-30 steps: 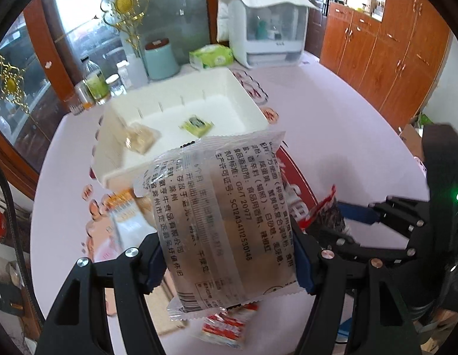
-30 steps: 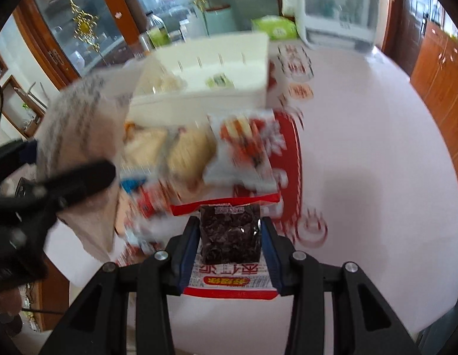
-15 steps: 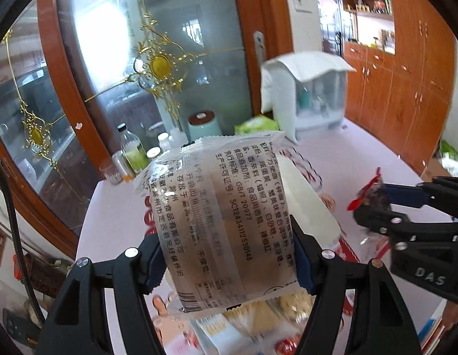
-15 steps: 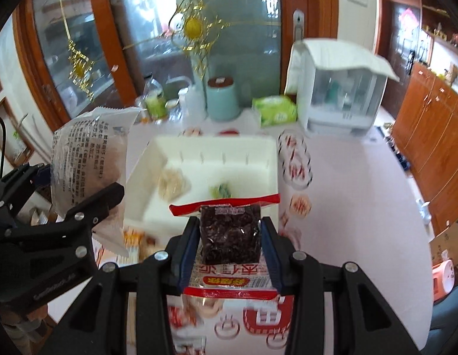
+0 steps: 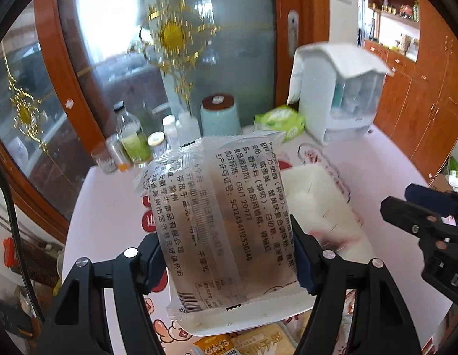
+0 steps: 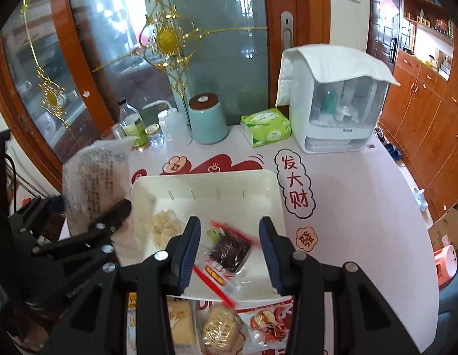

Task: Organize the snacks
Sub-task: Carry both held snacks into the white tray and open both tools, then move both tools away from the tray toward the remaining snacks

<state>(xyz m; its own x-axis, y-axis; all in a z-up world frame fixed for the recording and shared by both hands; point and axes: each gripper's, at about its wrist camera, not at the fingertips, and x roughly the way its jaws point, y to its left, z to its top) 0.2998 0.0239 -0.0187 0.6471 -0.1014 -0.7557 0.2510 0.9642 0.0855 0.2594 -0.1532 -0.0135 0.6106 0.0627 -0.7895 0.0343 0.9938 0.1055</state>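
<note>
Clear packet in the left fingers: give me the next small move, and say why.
Probably carry the clear packet over the white tray and let go there. The left gripper grips it at the tray's left edge, while the right gripper stands open above a dark packet in the tray.

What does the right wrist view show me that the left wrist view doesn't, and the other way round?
Right wrist only: the inside of the white tray, where a dark snack packet and a pale snack lie under the open right hand-held gripper.
Left wrist only: the printed back and barcode of the clear snack packet, clamped on both sides by the left hand-held gripper.
Both: that clear packet, the tray, the teal canister and the green tissue pack.
</note>
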